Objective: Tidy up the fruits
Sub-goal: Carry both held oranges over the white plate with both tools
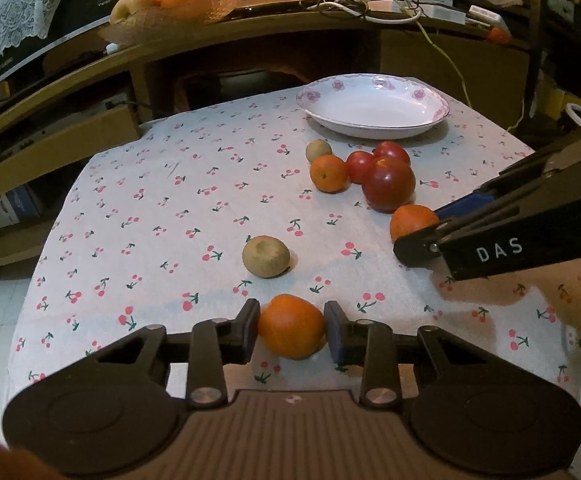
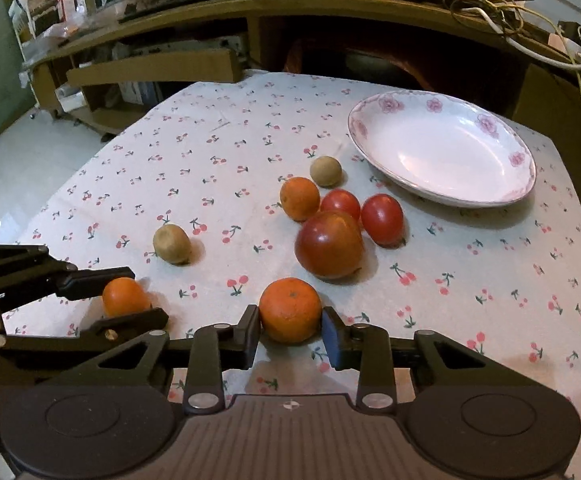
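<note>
A bench (image 2: 470,320) draped in a white cloth printed with red cherries stands before a wooden shelf unit strewn with cables. Near the front edge, the left gripper (image 1: 291,330) has its jaws closed against the sides of a small orange (image 1: 291,326), which rests on the cloth. To its right, the right gripper (image 2: 290,330) likewise clamps a second orange (image 2: 290,309) between its jaws, this fruit showing a dark stem scar on top. Both oranges are round, matt and evenly coloured. Beyond them lie a brown kiwi (image 2: 171,244), a large red apple (image 2: 328,244), two smaller red tomatoes (image 2: 382,219), a third orange (image 2: 299,198) and a second kiwi (image 2: 325,171), the last five clustered closely together. A shallow white plate (image 2: 486,128) with a pink floral rim sits empty at the far right corner, just behind the cluster. The left half of the cloth is bare, giving open room; the cloth's far and left edges drop toward a pale tiled floor.
</note>
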`<act>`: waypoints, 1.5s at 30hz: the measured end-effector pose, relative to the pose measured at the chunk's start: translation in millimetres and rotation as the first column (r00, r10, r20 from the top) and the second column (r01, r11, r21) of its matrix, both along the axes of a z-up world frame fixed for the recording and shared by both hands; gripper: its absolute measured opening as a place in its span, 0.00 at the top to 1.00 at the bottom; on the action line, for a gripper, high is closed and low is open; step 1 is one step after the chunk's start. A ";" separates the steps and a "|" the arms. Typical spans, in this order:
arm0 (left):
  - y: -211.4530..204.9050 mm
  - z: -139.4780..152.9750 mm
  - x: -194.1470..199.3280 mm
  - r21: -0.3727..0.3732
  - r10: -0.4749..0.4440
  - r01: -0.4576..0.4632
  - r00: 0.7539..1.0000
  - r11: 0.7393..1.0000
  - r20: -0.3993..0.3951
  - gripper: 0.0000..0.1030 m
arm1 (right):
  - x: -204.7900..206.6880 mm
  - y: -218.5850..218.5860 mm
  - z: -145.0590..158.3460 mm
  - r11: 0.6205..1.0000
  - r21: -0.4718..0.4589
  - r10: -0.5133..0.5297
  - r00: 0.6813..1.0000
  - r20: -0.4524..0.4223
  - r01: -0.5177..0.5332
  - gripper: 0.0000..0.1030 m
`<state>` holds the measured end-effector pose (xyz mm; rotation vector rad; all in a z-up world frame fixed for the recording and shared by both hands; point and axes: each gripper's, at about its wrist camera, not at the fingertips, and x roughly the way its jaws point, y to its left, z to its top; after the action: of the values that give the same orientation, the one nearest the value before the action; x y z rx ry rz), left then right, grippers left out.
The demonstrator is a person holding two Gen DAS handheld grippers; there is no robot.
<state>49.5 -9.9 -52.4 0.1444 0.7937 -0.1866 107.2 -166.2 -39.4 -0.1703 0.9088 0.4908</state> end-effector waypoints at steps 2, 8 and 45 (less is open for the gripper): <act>-2.5 -0.3 -0.3 0.012 -0.007 0.007 1.000 1.000 0.007 0.61 | -0.3 2.0 0.7 1.000 -0.008 0.012 1.000 0.005 -0.012 0.66; -3.3 -0.3 -3.1 0.023 -0.010 0.010 1.000 1.000 0.015 0.52 | -0.7 4.8 -1.6 1.000 -0.005 0.025 1.000 0.012 -0.025 0.61; -39.2 46.1 42.5 -0.099 -0.011 0.008 1.000 0.995 -0.023 0.64 | 1.5 -30.7 43.6 0.994 0.004 -0.110 0.992 0.067 0.109 0.66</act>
<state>92.0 -49.2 -6.3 0.0530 0.8053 -0.2364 108.7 -196.9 4.2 -0.1347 0.8474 0.3814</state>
